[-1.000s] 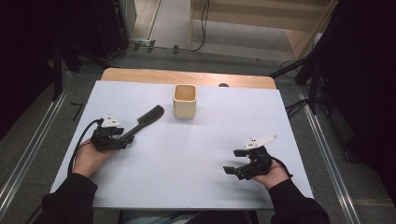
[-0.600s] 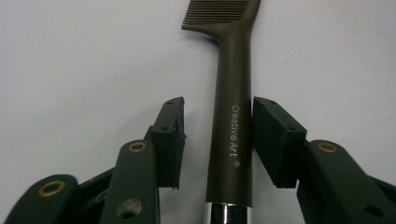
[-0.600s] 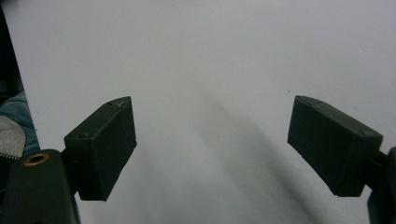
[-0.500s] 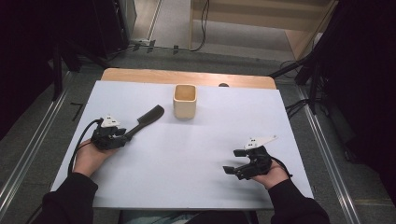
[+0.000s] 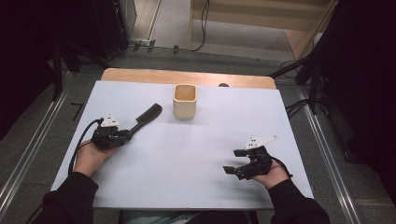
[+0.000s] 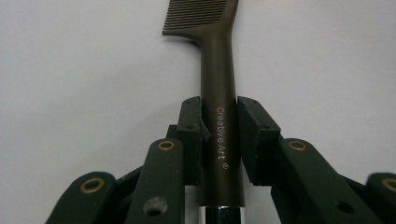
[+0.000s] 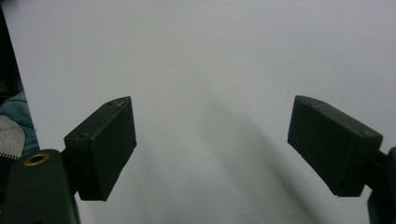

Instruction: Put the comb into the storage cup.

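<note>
Materials and finishes on the white work surface.

Comb (image 6: 218,79): dark brown matt plastic, smooth handle with pale printed lettering, finely ribbed teeth, and a bright glossy metal band at its near end. Left gripper (image 6: 219,123): matt black plastic links with brass-coloured rivets, dull rubbery-looking pads (image 6: 189,126) with faintly speckled faces. Right gripper (image 7: 210,140): the same matt black finish, its pad edges lightly scuffed. Cup (image 5: 185,101): pale, unvarnished-looking wood, smooth and matt. Table sheet (image 5: 205,154): white, smooth, matt, paper-like or laminate; a strip of light wooden tabletop (image 5: 140,74) shows beyond it. Sleeves (image 5: 70,200): black cloth.
</note>
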The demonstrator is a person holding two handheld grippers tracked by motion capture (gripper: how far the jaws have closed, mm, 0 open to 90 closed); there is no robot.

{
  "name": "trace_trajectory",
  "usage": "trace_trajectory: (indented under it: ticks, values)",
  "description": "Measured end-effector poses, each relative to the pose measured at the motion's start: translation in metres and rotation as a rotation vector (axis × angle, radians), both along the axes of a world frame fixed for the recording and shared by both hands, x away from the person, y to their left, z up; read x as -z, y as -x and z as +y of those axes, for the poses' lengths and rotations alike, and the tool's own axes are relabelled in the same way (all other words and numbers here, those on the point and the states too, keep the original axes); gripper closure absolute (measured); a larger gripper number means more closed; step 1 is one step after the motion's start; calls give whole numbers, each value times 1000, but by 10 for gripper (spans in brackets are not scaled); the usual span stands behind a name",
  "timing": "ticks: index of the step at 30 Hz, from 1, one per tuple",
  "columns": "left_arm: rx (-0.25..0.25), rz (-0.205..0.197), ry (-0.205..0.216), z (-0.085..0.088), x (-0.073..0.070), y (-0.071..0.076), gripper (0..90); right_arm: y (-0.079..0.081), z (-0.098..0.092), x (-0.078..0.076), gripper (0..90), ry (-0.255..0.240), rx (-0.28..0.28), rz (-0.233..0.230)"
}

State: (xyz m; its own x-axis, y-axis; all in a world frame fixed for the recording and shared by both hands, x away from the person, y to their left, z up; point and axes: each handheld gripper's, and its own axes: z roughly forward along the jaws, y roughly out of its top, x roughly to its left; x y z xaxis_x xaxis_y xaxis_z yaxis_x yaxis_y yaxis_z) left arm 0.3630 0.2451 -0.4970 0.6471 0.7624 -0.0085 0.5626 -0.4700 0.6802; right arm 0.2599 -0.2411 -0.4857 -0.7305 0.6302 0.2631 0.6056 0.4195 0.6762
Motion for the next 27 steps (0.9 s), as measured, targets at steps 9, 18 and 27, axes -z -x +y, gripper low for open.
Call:
trace_trajectory:
  ticks: [9,18,27]
  values:
    - [-3,35,18,2,-2,-4,731,0,0,0,136,0,3,1]
    - [-28,97,57,4,-6,-8,733,0,-1,0,137,-1,3,1]
    - [-45,120,113,7,-14,-8,733,0,-1,0,137,-2,4,0]
